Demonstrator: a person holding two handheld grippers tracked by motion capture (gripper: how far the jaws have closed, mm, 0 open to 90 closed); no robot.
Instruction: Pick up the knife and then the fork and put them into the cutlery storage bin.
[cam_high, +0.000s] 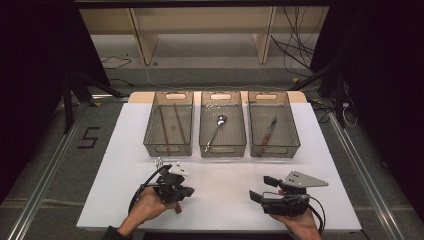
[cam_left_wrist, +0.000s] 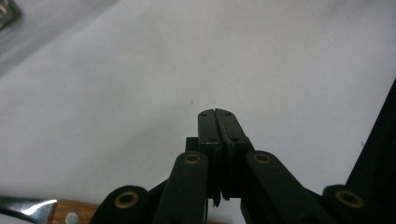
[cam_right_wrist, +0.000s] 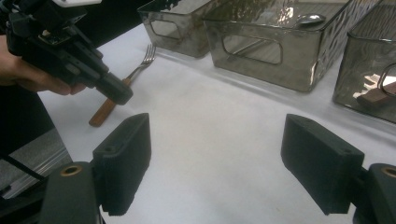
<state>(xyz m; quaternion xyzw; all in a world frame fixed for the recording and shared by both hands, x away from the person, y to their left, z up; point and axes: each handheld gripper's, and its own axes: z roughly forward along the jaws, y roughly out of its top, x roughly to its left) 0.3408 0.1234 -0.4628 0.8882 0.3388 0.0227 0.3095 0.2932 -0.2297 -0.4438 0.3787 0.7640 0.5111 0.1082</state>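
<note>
Fork (cam_right_wrist: 122, 84) lies on the worktop (cam_high: 220, 195) directly beneath the left hand-held gripper (cam_high: 187, 191), jaws together, handle pointing near; right hand-held gripper (cam_high: 261, 189), jaws apart, is well right.

left gripper (cam_left_wrist: 217, 113) closed above white table (cam_left_wrist: 280, 60) (wooden-handled utensil (cam_left_wrist: 46, 210) beneath).

Three clear plastic bins (cam_high: 169, 145) in a row across the table's (cam_high: 220, 192) far half (wooden-handled fork (cam_right_wrist: 122, 86) lies before the left one).
</note>
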